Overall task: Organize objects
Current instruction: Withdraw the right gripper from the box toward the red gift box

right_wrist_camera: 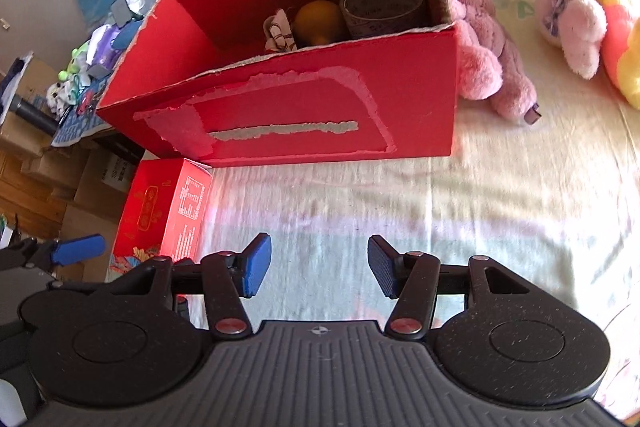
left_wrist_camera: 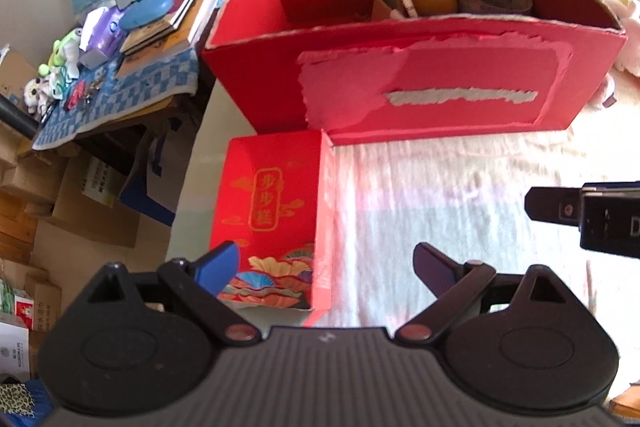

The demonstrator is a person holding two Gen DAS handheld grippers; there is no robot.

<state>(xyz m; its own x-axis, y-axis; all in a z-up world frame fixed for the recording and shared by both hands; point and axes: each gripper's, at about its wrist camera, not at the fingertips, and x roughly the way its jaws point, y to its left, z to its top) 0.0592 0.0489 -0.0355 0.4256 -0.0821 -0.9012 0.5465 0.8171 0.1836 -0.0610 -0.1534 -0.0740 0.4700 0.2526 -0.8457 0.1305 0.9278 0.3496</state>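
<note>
Red boxes (right_wrist_camera: 320,107) number two; plush toys (right_wrist_camera: 488,67) four.

Bright daylight floods both views — the pale bedsheet (left_wrist_camera: 460,187) is blown out near white and picks up a pink cast just beside the red box (left_wrist_camera: 400,39). The box interior sits in deep shadow. Fisheye bending curves the edges, corners go dark, and fine detail is slightly soft throughout.

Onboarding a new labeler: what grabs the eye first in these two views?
The big red cardboard box with torn edges dominates the middle, an orange and a tape roll inside. A smaller red printed box lies just in front at its left corner; pink plush toys crowd its right side.
</note>
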